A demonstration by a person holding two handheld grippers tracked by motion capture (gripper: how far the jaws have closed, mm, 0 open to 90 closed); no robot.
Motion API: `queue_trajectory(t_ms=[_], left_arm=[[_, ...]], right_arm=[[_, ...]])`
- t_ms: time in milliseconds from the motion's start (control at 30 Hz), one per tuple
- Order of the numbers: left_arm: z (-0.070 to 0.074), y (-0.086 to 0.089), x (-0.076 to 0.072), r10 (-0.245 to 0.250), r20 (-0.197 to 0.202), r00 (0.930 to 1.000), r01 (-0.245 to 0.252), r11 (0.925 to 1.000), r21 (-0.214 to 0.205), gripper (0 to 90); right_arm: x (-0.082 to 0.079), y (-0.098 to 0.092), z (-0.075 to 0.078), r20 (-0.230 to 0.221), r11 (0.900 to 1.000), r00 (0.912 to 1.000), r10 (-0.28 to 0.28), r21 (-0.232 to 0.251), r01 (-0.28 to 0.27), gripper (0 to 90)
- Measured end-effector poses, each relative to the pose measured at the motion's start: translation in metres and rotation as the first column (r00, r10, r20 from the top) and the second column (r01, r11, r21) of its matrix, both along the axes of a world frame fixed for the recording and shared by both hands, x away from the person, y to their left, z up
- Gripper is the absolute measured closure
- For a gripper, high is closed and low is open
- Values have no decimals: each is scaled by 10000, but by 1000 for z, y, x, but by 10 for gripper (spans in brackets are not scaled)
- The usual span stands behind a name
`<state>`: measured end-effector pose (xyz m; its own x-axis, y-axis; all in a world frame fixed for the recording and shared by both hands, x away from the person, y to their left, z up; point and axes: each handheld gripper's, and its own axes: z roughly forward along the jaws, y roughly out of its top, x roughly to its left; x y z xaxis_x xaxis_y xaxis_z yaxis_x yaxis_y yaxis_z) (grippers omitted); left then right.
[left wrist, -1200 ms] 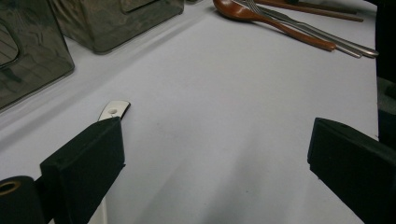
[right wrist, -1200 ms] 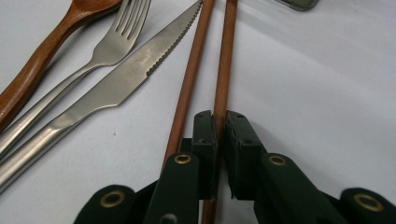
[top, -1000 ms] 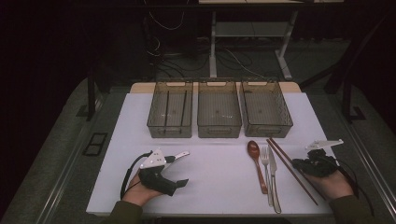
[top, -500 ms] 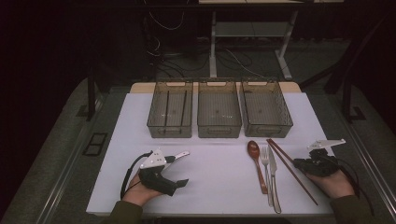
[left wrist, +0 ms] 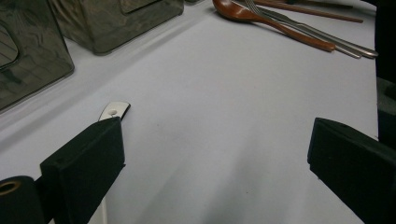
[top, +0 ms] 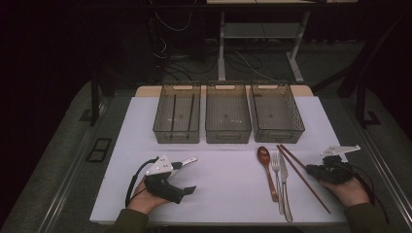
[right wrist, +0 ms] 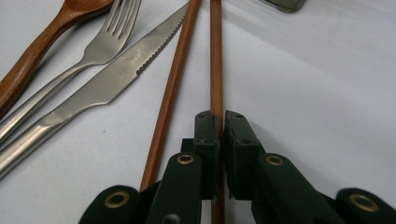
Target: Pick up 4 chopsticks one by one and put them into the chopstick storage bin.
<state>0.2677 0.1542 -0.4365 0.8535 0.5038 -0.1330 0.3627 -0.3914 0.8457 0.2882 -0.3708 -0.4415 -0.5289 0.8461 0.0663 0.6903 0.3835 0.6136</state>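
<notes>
While jaws pinch chopstick, right gripper low

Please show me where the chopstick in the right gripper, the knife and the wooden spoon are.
chopstick (right wrist: 216, 56), right gripper view, on its shaft ahead of the jaws.
knife (right wrist: 135, 63), right gripper view, on the serrated blade.
wooden spoon (top: 263, 155), high view, on its bowl.

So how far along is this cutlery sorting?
Barely begun: all three bins look empty. The right claw is shut on one chopstick. Its partner, the knife, fork and spoon lie on the table. The left claw sits open, idle.
</notes>
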Motion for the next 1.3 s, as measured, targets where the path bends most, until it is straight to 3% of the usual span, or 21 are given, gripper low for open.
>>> queue_trajectory(t_ms=[333, 633, 1000, 1300], left_arm=[[0, 0, 0, -14, -3, 10000, 14, 10000, 37, 28], [0, 0, 0, -16, -11, 10000, 16, 10000, 41, 29], [0, 0, 0, -51, -28, 10000, 51, 10000, 71, 29], [0, -1, 0, -48, -27, 10000, 48, 10000, 45, 29]], right_arm=[[-2, -13, 10, 280, 9987, 9996, -61, 507, 47, 839], [-6, -13, 18, 504, 9963, 9987, 70, 854, -113, 839], [-8, -3, 28, 602, 9862, 9960, 661, 1480, -744, 839], [-5, 13, 34, 789, 9781, 9903, 1141, 1658, -1259, 838]])
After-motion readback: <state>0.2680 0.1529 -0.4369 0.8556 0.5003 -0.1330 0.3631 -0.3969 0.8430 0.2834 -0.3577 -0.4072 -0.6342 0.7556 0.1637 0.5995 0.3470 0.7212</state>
